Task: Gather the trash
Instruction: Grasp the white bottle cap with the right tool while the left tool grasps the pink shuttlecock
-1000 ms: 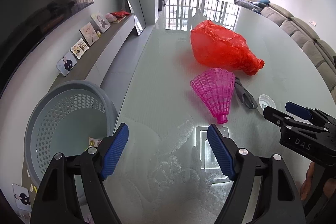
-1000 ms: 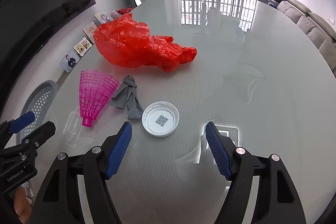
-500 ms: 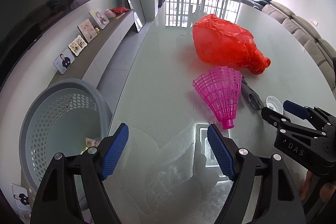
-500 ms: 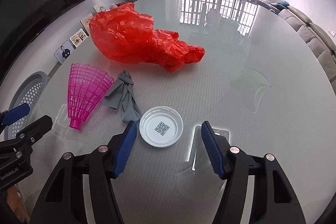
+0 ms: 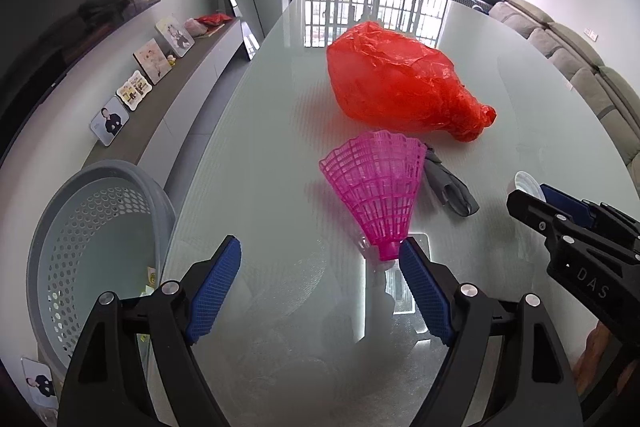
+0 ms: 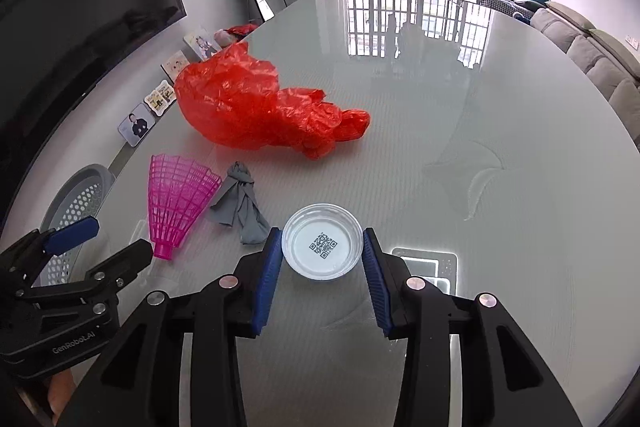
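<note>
A white plastic lid (image 6: 322,242) with a QR code lies on the glass table between the fingers of my right gripper (image 6: 320,259), whose blue pads touch or nearly touch its sides. A pink plastic shuttlecock (image 5: 378,187) lies just ahead of my open, empty left gripper (image 5: 320,291), its tip by the right pad. A grey knotted rag (image 6: 238,203) lies between the shuttlecock (image 6: 174,203) and the lid. A crumpled red plastic bag (image 6: 260,107) lies farther back. In the left wrist view my right gripper (image 5: 560,215) is at the right, over the lid (image 5: 526,183).
A grey perforated basket (image 5: 92,251) stands on the floor off the table's left edge, with a scrap inside. A low cabinet with photo frames (image 5: 144,75) runs along the left wall. A sofa (image 5: 592,67) is at the right. The glass table (image 6: 480,107) stretches ahead.
My right gripper moved forward around the white lid and narrowed onto it. My left gripper moved forward and right, bringing the pink shuttlecock's tip near its right pad.
</note>
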Action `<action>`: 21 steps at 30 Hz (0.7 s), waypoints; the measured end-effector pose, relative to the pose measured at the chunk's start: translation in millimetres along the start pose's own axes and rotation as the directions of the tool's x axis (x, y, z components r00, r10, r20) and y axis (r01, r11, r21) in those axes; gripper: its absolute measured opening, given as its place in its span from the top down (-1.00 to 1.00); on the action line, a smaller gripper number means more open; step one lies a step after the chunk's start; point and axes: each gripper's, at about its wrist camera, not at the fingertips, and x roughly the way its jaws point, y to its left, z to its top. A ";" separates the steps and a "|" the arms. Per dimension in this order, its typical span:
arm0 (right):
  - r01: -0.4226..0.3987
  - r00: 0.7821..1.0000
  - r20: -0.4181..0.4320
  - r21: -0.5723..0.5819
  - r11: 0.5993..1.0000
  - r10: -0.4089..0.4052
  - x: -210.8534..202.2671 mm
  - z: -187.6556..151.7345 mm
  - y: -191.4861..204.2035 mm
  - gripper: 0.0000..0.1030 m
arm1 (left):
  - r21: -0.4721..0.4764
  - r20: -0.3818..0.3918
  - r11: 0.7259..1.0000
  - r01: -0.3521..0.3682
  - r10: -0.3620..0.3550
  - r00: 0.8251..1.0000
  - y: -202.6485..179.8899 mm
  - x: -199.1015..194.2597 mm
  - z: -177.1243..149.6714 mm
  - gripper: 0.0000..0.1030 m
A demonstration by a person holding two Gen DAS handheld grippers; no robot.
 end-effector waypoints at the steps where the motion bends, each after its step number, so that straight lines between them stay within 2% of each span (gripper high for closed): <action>1: 0.002 1.000 0.006 0.010 1.000 -0.002 -1.9 0.5 -3.7 0.24 | 0.004 -0.002 1.000 0.000 0.000 1.000 -3.2 1.9 1.2 -0.55; 14: -0.059 0.997 0.049 0.078 0.995 0.056 -20.9 -2.0 -21.9 0.24 | 0.034 -0.034 0.999 -0.012 0.013 0.999 -26.8 33.4 21.1 -0.51; 17: -0.067 0.996 0.057 0.088 0.994 0.062 -24.5 -2.2 -25.0 0.24 | 0.031 -0.035 0.999 -0.007 0.008 0.999 -27.5 35.0 23.1 -0.35; 21: -0.072 0.996 0.064 0.089 0.993 0.067 -27.5 -3.9 -25.6 0.24 | 0.032 -0.028 0.999 0.002 -0.001 1.000 -28.3 31.7 22.6 0.03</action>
